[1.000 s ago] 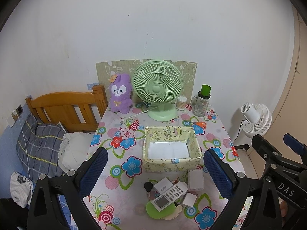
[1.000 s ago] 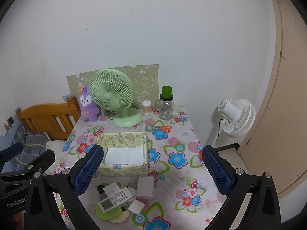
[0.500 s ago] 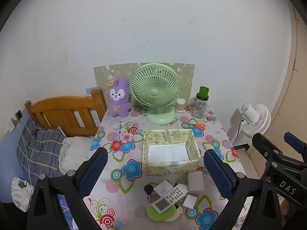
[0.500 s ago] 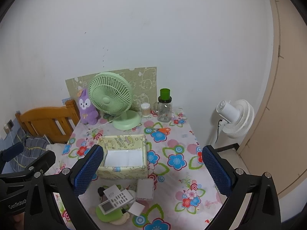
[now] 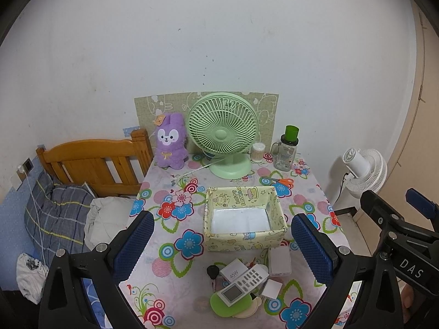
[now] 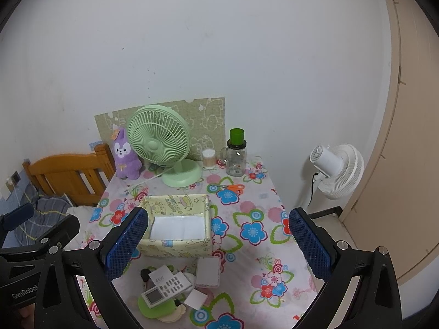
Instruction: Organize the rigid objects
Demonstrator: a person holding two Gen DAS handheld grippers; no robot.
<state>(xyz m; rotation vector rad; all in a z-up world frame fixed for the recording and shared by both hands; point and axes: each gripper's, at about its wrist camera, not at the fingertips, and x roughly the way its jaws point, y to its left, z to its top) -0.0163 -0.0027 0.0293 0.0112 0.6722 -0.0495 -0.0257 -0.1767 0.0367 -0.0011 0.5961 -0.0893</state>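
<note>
A yellow patterned box (image 5: 244,219) (image 6: 177,226) with a white bottom stands open on the flowered table. In front of it lies a pile: a white remote (image 5: 242,285) (image 6: 166,289), a white 45W charger (image 5: 231,272), a black key (image 5: 211,271), a white rectangular case (image 5: 279,260) (image 6: 208,271), a green disc (image 5: 230,305) and a small white card (image 6: 195,299). My left gripper (image 5: 222,246) is open and empty, high above the table's near edge. My right gripper (image 6: 218,244) is open and empty beside it, to its right.
A green desk fan (image 5: 222,134), purple plush rabbit (image 5: 169,141), glass jar with green lid (image 5: 286,150), cotton swab tub (image 5: 258,151) and orange scissors (image 5: 282,181) stand at the table's back. A wooden bed headboard (image 5: 93,161) is left, a white floor fan (image 5: 362,172) right.
Both grippers have drawn back and up a little, so the table and its objects sit lower and smaller in view. Both stay open; nothing on the table has moved.
</note>
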